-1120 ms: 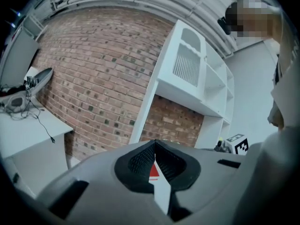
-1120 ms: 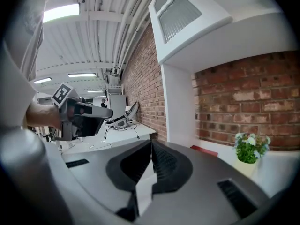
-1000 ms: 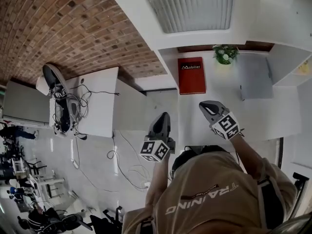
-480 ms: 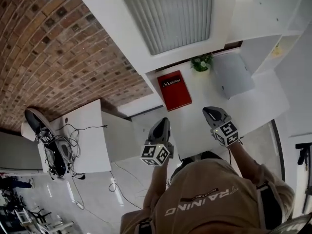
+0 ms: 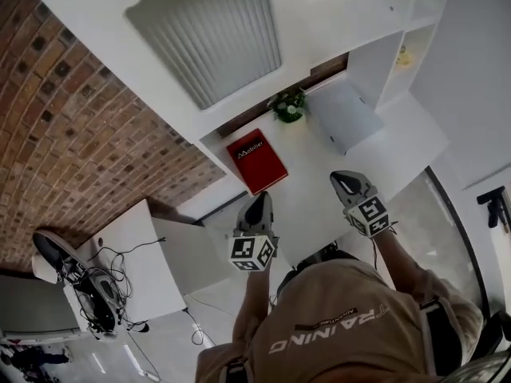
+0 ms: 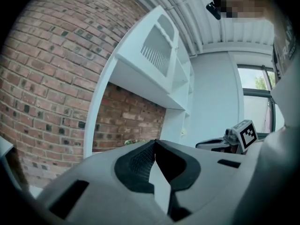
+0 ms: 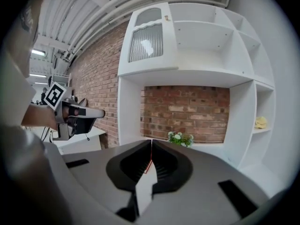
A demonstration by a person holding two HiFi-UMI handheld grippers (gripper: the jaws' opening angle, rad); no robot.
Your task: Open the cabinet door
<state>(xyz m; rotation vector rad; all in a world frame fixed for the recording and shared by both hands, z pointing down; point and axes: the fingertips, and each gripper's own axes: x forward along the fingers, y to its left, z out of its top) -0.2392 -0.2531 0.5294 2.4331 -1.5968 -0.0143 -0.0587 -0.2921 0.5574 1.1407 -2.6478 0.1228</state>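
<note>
You face a tall white shelving unit (image 7: 201, 74) set against a red brick wall (image 7: 187, 107), with a white bench (image 5: 383, 146) at its base. The white cabinet door with a ribbed glass pane (image 7: 146, 41) is shut at the unit's upper left, arched on top, with a small pale knob (image 7: 166, 18) near its upper right corner. Your left gripper (image 5: 259, 203) and right gripper (image 5: 345, 180) hover over the bench, well below the door. The fingers of both are pressed together, holding nothing.

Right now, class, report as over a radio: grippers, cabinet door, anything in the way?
Left gripper shut, empty; right gripper shut, empty. Cabinet door closed, untouched, above both. Plant and red book sit below it, likely off the path.
</note>
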